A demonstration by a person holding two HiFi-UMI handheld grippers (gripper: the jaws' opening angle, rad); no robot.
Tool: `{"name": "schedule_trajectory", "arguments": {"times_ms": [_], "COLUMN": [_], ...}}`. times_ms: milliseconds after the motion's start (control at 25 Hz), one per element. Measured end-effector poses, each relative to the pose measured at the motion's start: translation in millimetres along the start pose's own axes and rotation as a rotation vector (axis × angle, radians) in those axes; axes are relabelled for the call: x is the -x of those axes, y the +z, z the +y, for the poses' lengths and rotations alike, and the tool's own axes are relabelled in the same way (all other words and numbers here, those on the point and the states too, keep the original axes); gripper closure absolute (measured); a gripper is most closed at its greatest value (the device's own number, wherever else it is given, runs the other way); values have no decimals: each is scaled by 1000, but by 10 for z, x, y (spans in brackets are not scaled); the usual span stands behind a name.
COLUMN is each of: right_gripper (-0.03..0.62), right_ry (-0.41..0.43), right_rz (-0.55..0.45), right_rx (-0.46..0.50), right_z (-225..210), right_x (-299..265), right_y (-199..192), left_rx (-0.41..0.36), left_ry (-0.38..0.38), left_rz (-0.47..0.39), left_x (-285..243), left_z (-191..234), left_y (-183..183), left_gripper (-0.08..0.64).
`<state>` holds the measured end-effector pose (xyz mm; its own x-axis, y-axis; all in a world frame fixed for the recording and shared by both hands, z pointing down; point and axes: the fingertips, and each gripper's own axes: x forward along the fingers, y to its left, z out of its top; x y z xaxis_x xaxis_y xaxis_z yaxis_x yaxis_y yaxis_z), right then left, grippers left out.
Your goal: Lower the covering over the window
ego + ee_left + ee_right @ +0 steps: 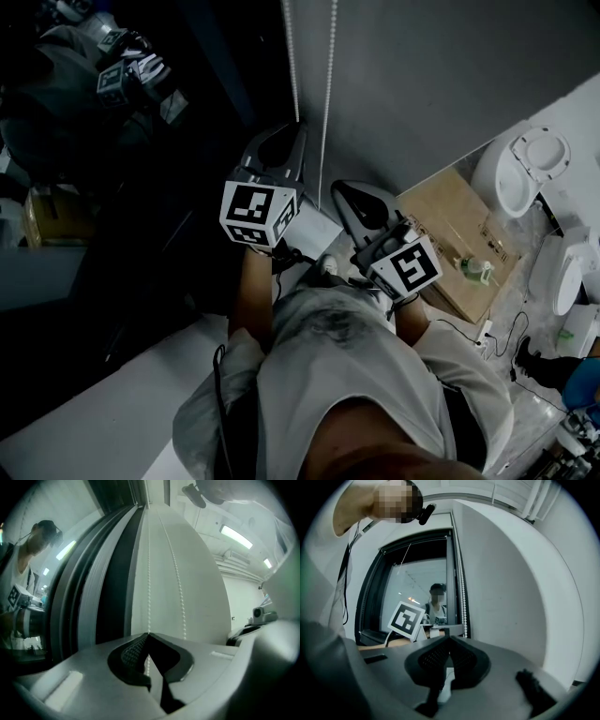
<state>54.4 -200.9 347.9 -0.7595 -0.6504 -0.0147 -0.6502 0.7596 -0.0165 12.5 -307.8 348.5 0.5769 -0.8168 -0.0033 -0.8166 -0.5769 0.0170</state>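
Note:
Two white bead chain strands hang down the grey wall beside the dark window (112, 187). My left gripper (298, 127) is raised at the left strand (292, 56) and shut on it. In the left gripper view that strand (149, 573) runs down into the closed left gripper (148, 634), and the other strand (178, 583) hangs free to its right. My right gripper (341, 192) sits lower and to the right, shut with nothing in it. In the right gripper view the right gripper (449, 638) points at the window glass (417, 588), with the chain (462, 597) beyond it. No covering shows over the glass.
A cardboard box (459, 234) lies on the floor at the right, with white ceramic fixtures (525, 169) past it and cables nearby. The window frame (112, 573) runs close on the left. The glass reflects the person and the marker cube (407, 618).

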Motion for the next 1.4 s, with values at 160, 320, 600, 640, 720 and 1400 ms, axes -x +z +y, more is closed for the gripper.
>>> {"name": "schedule_trajectory", "arguments": {"times_ms": [160, 320, 600, 640, 720, 1400], "right_gripper": [574, 574, 574, 574, 572, 499], "right_ry": [22, 47, 108, 115, 129, 213], "right_rz": [-32, -91, -191, -211, -243, -307], "right_rx": [21, 20, 4, 1, 11, 52], "right_z": [57, 141, 269, 279, 299, 592], "right_x": [7, -27, -118, -128, -149, -371], "right_y": [105, 326, 797, 892, 1051, 1548], "left_rx": [1, -1, -22, -25, -28, -46], "left_ry": [-13, -12, -12, -13, -16, -38], "left_rz": [6, 9, 10, 10, 13, 41], "left_x": [175, 401, 725, 761, 825, 1133], "left_z": [-78, -120, -259, -287, -347, -639], "left_y": [-8, 3, 16, 21, 21, -93], "left_gripper": [554, 554, 554, 554, 554, 554]}}
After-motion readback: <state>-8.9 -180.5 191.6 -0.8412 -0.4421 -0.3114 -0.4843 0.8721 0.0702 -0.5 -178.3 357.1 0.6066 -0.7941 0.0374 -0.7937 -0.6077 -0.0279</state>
